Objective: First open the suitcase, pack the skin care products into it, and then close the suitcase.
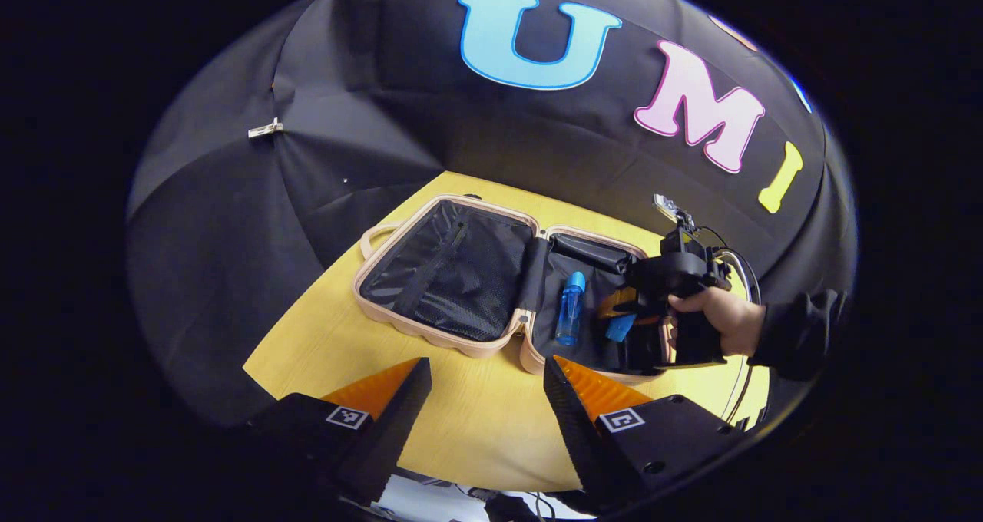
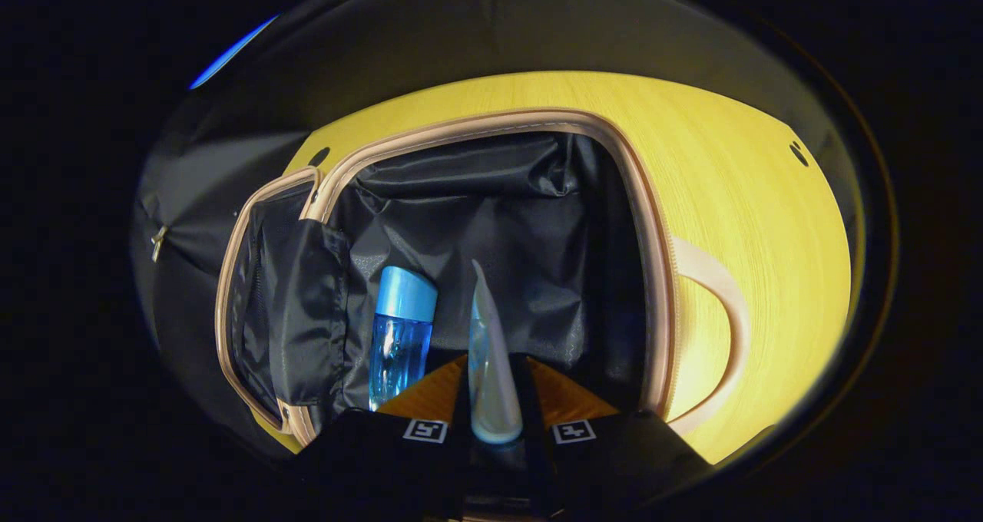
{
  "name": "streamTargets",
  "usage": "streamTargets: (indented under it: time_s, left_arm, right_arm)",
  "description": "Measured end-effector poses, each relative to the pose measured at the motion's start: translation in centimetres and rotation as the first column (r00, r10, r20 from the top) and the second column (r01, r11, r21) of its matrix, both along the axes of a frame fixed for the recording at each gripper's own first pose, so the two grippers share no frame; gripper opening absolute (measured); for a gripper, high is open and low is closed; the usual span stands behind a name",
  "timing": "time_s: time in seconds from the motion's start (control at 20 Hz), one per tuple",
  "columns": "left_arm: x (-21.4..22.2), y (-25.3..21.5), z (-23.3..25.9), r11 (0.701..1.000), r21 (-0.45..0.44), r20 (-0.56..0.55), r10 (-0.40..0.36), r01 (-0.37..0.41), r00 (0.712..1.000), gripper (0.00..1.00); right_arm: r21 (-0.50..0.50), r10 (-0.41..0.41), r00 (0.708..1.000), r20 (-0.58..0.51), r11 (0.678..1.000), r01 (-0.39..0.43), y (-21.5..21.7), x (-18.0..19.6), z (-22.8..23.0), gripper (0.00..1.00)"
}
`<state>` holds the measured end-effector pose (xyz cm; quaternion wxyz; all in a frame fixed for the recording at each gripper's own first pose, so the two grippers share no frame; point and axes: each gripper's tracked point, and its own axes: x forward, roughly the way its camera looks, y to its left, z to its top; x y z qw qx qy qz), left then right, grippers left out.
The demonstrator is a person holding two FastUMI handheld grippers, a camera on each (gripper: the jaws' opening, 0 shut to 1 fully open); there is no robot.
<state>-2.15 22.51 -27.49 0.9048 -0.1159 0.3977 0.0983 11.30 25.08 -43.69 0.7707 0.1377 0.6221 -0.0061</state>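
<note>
The beige suitcase (image 1: pixel 430 330) lies open on the yellow table (image 1: pixel 476 422), both halves lined in black. A clear blue bottle (image 1: pixel 570 308) with a blue cap lies in the right half. In the right gripper view the same bottle (image 2: pixel 401 338) rests just left of a pale squeeze tube (image 2: pixel 485 315), whose flat crimped end points away from me. My right gripper (image 2: pixel 495 362) is shut on that tube, low inside this half of the suitcase (image 2: pixel 653 276). From the left gripper view, a hand (image 1: pixel 722 318) holds the right gripper (image 1: pixel 623 318) there. My left gripper (image 1: pixel 485 365) hovers open above the table's near side.
The left suitcase half has a mesh pocket (image 1: pixel 461 276) and a carry handle (image 1: pixel 372 238) at its far-left end. A second handle (image 2: pixel 722 307) lies against the table beside the right half. A cable (image 1: pixel 745 276) loops behind the hand. Black cloth walls stand behind the table.
</note>
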Motion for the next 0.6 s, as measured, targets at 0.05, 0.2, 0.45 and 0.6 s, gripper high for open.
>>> streamTargets:
  time_s: [0.05,0.2,0.45,0.6]
  left_arm:
    - [0.1,0.0,0.1,1.0,0.005,0.004,-0.002,0.002,1.0,0.93]
    - [0.2,0.8,0.2,0.999,0.034,0.01,0.003,-0.004,1.0,0.93]
    - [2.0,5.8,-0.1,0.997,0.072,0.069,0.021,-0.026,0.997,0.93]
    - [4.8,10.2,0.0,0.996,0.004,0.126,0.086,-0.087,0.988,0.93]
  right_arm:
    - [-0.006,-0.009,1.0,0.0,1.0,0.009,0.0,0.1,0.0,0.29]
    - [0.016,0.016,0.999,0.029,1.0,-0.017,0.0,-0.2,1.8,0.6]
    - [0.039,0.054,0.97,0.235,0.997,-0.065,0.8,-0.1,8.6,0.98]
    - [0.016,0.088,0.914,0.396,0.995,-0.103,-0.7,-0.9,14.4,0.98]
